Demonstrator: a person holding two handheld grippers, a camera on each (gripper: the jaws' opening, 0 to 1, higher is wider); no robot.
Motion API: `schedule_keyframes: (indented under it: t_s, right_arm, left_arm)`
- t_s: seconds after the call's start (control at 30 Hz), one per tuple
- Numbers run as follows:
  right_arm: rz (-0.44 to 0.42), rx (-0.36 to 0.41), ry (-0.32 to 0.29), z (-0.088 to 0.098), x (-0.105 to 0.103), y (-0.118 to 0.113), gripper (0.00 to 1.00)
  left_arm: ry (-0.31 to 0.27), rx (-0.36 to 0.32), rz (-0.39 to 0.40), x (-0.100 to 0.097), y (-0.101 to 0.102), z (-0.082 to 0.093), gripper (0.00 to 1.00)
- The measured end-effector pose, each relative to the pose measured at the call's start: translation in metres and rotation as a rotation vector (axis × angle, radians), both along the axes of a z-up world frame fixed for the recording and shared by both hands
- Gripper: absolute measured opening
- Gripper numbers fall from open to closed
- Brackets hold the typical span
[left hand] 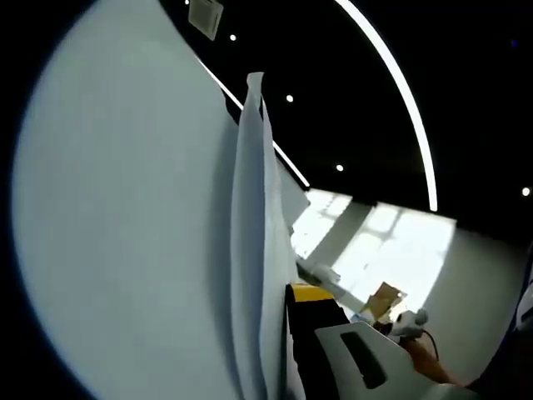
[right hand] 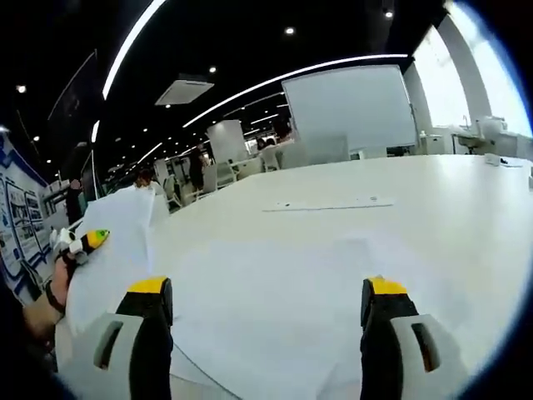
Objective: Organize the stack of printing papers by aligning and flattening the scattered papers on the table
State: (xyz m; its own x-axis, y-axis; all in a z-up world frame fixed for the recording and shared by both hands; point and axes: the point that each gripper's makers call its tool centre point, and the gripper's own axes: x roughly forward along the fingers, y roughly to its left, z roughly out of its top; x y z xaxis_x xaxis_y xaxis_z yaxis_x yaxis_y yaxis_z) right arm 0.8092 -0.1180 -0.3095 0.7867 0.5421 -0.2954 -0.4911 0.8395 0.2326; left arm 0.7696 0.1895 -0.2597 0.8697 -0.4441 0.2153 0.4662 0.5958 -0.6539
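Right tongs (right hand: 265, 333): yours, agape, empty, over flat papers (right hand: 275, 283). Lifted sheets (right hand: 112, 242): off their left, gripped by left tongs (right hand: 83, 242), edge upright.

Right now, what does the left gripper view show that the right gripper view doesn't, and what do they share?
Left gripper view: the raised sheets edge-on, close up. Right gripper view: the white table, a flat sheet on it, and the right gripper with jaws open. Shared: the raised sheets, and each view catches the opposite gripper, here the left gripper.
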Motion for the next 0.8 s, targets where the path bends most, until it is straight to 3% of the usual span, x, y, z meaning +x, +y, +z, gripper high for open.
schedule_keyframes:
  t_s: [0.8]
  right_arm:
    - [-0.036,-0.026,-0.023,-0.009,-0.013,-0.016,0.88]
  left_arm:
    - [0.0,0.002,0.003,0.0,0.0,0.0,0.06]
